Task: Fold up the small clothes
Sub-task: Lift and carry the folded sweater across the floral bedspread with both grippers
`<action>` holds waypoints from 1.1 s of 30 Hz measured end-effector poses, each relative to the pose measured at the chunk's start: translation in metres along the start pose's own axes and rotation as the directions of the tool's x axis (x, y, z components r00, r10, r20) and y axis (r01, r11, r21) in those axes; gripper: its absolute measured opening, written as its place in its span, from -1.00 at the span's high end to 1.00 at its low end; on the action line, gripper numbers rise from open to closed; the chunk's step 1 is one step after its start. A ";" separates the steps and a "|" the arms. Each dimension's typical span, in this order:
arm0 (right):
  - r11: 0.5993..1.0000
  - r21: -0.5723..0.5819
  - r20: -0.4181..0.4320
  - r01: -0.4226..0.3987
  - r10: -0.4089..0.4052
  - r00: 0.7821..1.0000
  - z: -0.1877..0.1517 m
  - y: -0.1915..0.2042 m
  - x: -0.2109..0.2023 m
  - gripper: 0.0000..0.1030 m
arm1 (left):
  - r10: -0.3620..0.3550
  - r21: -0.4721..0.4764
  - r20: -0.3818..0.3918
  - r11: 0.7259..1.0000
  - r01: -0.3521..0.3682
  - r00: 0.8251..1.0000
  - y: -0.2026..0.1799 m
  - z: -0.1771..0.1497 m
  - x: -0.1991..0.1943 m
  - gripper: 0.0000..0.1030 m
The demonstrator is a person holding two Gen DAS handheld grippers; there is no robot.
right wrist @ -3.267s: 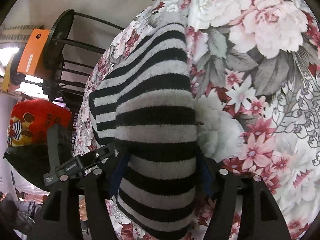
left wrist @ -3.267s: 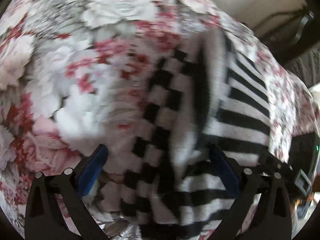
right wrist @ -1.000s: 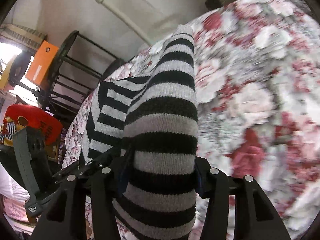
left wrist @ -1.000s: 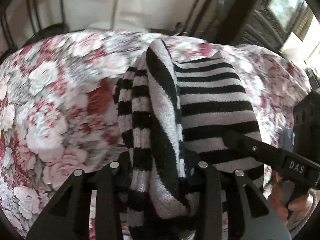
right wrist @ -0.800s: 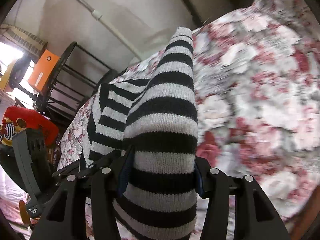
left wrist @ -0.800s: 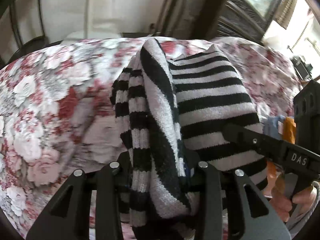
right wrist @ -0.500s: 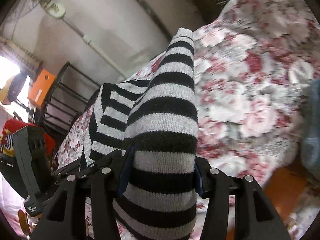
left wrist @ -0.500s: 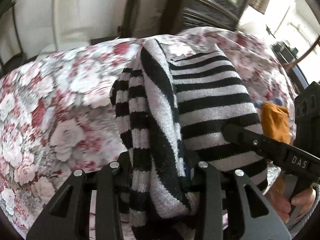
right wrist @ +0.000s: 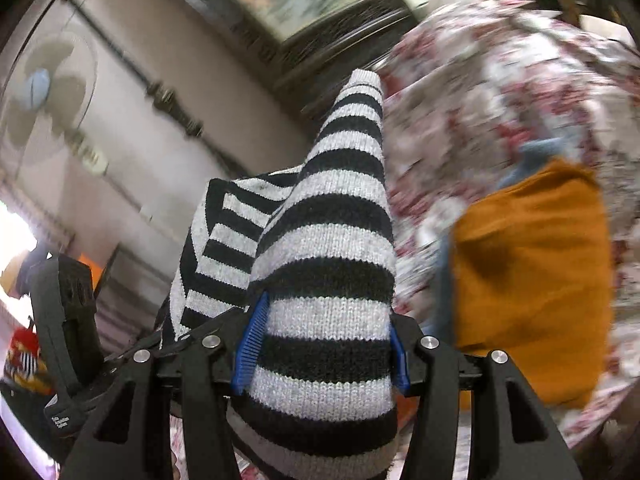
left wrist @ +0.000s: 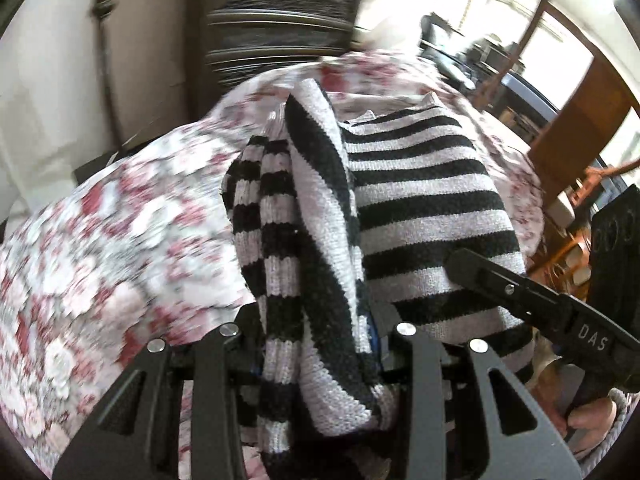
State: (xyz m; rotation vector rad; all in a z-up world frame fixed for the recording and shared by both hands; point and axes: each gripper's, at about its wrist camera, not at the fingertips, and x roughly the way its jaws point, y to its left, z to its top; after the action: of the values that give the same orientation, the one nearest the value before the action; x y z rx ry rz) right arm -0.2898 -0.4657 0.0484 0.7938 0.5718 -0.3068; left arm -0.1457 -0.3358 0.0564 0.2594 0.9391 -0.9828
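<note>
**A:** What are you holding, closest in?

**B:** I'm gripping the striped knit garment [left wrist: 420, 200] with both tools. On the left gripper [left wrist: 320, 344] the jaws are pressing in on a thick bunched roll of it. On the right gripper [right wrist: 320, 356] they are closing on another stretch, with the blue pads [right wrist: 250, 350] biting into the knit on either side.

**A:** So where is the garment sitting?

**B:** It is hanging between the two grippers, lifted clear of the floral bedspread [left wrist: 100, 240], I think; I can't tell whether any hem is touching. In the left wrist view I'm also seeing the right tool's handle reaching in across the stripes.

**A:** And further out?

**B:** Beyond the right gripper, an orange cloth [right wrist: 532, 272] is lying on the bedspread with something light blue [right wrist: 536, 156] just behind it. Whether those are properly folded I can't tell through the blur. Past the bed I'm seeing dark carved furniture [left wrist: 280, 20] and a wall fan [right wrist: 40, 92].

**A:** How far along are you?

**B:** I'm judging the striped piece is bundled, possibly folded, but not yet set down. It needs laying flat, maybe near the orange one, and squaring up.
</note>
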 end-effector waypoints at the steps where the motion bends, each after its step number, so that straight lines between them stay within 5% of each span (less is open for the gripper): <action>1: 1.000 0.017 0.018 0.010 -0.010 1.000 0.003 -0.011 -0.007 -0.04 | -0.009 0.014 -0.002 1.000 0.009 1.000 -0.011 0.004 0.005 0.32; 13: 0.968 0.204 0.114 0.144 -0.170 0.979 0.017 -0.145 -0.055 -0.10 | -0.128 0.107 -0.084 0.985 0.137 0.988 -0.114 0.012 0.098 0.29; 16: 0.927 0.293 0.017 0.232 -0.248 0.969 0.013 -0.184 -0.033 -0.30 | -0.013 0.098 -0.151 0.995 0.028 0.988 -0.116 0.000 0.144 -0.13; 18: 0.901 0.401 -0.020 0.167 -0.174 0.985 0.007 -0.212 -0.022 -0.49 | 0.010 0.054 -0.156 0.999 -0.002 0.988 -0.108 -0.008 0.157 -0.52; 20: 0.877 0.471 -0.024 0.098 -0.099 0.995 0.005 -0.224 -0.018 -0.49 | 0.019 0.023 -0.154 1.000 -0.016 0.988 -0.099 -0.007 0.158 -0.63; 23: 0.892 0.425 0.010 0.150 -0.171 0.985 0.008 -0.210 -0.026 -0.46 | -0.012 0.006 -0.158 1.000 0.013 0.987 -0.089 -0.003 0.145 -0.56; 26: 0.912 0.276 0.171 0.305 -0.359 0.918 0.019 -0.173 -0.059 -0.28 | -0.021 0.012 -0.076 1.000 0.022 0.997 -0.080 0.006 0.112 -0.47; 29: 0.928 0.182 0.351 0.326 -0.371 0.860 0.021 -0.143 -0.088 0.04 | -0.037 0.001 -0.004 0.999 0.037 0.999 -0.074 0.019 0.087 -0.47; 31: 0.939 0.103 0.400 0.329 -0.342 0.850 0.023 -0.124 -0.086 0.22 | -0.019 0.024 0.006 1.000 0.019 1.000 -0.080 0.027 0.085 -0.47; 33: 0.940 0.073 0.353 0.334 -0.337 0.873 0.024 -0.123 -0.068 0.38 | 0.027 0.061 -0.011 0.998 -0.027 1.000 -0.088 0.031 0.096 -0.47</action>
State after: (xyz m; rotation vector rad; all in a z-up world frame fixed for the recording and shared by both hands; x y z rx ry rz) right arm -0.3929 -0.5624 0.0309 0.6227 0.3559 -0.7625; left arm -0.1789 -0.4602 0.0186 0.3285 0.9148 -0.9869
